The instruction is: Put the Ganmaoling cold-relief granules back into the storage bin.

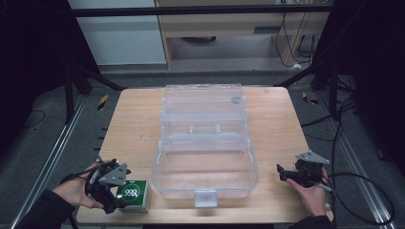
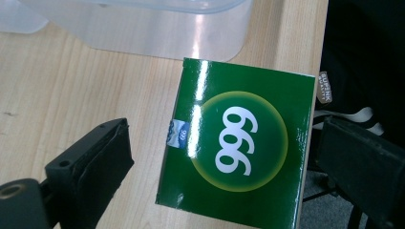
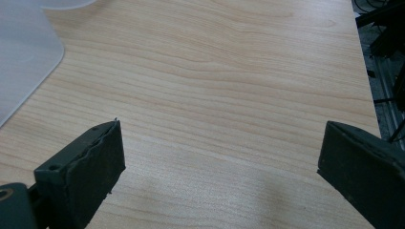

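Observation:
A green carton printed "999" point(image 1: 133, 194) point(image 2: 239, 143) lies flat on the wooden table point(image 1: 136, 124) near its front left corner, beside the front left corner of a clear plastic case point(image 1: 205, 176). My left gripper point(image 1: 117, 194) point(image 2: 224, 138) is open, its jaws standing either side of the carton; a gap shows at the left jaw, and the right jaw sits close to the carton's edge at the table's rim. My right gripper point(image 1: 282, 172) point(image 3: 222, 143) is open over bare wood at the front right, with nothing between its jaws.
The clear case point(image 2: 167, 28) point(image 3: 24, 57) stands in the table's middle with its lid point(image 1: 203, 102) laid back open and a latch point(image 1: 206, 197) at the front. Beyond the table's edges are dark floor, cables and frame legs.

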A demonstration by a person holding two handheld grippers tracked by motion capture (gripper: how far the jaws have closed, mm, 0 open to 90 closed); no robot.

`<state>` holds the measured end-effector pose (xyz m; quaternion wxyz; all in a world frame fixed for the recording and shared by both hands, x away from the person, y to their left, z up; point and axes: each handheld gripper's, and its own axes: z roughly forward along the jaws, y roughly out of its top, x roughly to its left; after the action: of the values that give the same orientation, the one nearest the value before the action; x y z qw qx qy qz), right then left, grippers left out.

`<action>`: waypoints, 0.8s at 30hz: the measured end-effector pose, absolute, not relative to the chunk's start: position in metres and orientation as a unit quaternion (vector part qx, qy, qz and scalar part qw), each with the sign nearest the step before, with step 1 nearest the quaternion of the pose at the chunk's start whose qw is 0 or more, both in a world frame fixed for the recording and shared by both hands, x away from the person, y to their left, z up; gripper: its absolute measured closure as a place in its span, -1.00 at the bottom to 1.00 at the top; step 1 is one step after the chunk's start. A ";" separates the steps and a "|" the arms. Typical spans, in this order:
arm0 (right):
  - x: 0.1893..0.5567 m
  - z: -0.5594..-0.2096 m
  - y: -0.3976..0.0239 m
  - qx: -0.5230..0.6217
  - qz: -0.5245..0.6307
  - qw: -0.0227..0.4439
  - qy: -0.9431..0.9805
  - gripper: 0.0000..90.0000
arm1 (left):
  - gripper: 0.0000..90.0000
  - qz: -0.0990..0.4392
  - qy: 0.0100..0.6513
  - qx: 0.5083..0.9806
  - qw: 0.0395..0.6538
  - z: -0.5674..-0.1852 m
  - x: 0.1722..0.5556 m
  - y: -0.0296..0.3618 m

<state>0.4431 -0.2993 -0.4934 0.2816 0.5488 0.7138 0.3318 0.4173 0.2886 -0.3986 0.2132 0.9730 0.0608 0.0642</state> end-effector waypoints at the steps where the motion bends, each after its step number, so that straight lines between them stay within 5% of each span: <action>1: 0.443 -0.494 -0.299 0.548 0.332 0.282 0.714 -0.95 | -0.92 0.064 0.060 0.974 0.211 -0.400 0.417 0.288; 24: 0.444 -0.496 -0.297 0.544 0.322 0.275 0.724 -0.97 | -0.92 0.038 0.054 0.980 0.189 -0.422 0.424 0.282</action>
<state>0.4445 -0.2973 -0.4961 0.2754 0.5435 0.7244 0.3224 0.4240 0.2815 -0.4220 0.1894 0.9797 0.0536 0.0378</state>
